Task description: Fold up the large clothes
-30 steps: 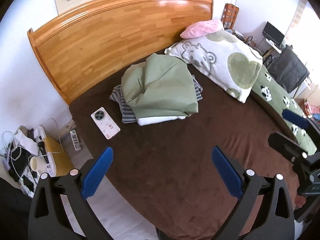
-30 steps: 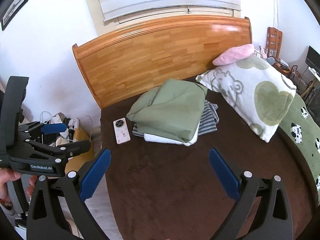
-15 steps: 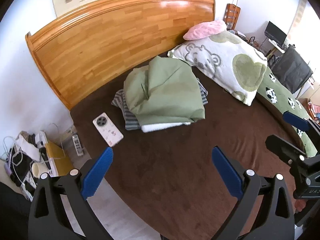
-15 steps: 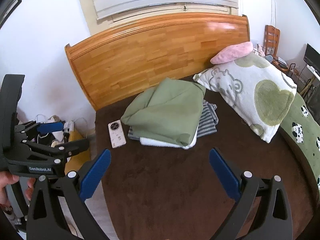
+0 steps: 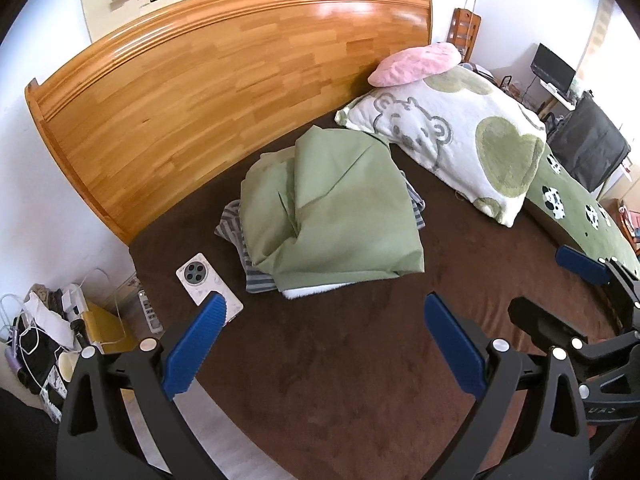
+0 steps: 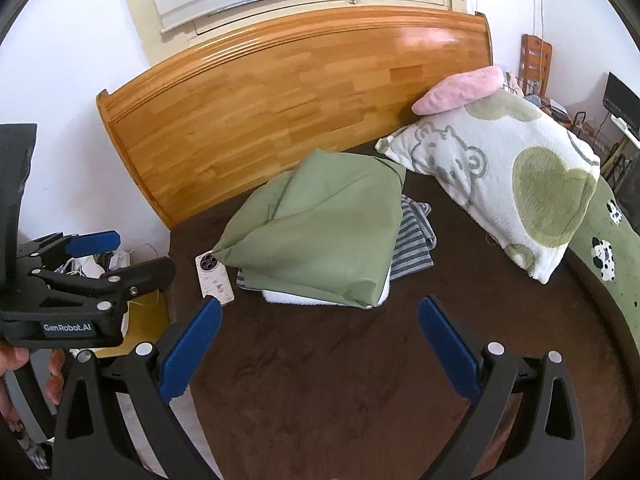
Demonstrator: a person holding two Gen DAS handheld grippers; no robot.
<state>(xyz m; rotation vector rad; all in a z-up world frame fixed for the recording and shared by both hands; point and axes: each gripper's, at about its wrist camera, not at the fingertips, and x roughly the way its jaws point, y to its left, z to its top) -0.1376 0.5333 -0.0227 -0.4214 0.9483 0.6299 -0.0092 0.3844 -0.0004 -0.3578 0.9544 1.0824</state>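
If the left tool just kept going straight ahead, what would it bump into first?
Probably the brown bedspread, just short of the green folded cloth. The open left tool points down at it, though depth is hard to judge.

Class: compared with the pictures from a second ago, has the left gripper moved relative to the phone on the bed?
Yes. The left gripper has advanced toward the headboard; its left finger now overlaps the phone, which lay well ahead of it earlier.

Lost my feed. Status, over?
Left gripper and right gripper open, empty, above bed. Green garment tops clothes pile, untouched. Phone lies beside pile.
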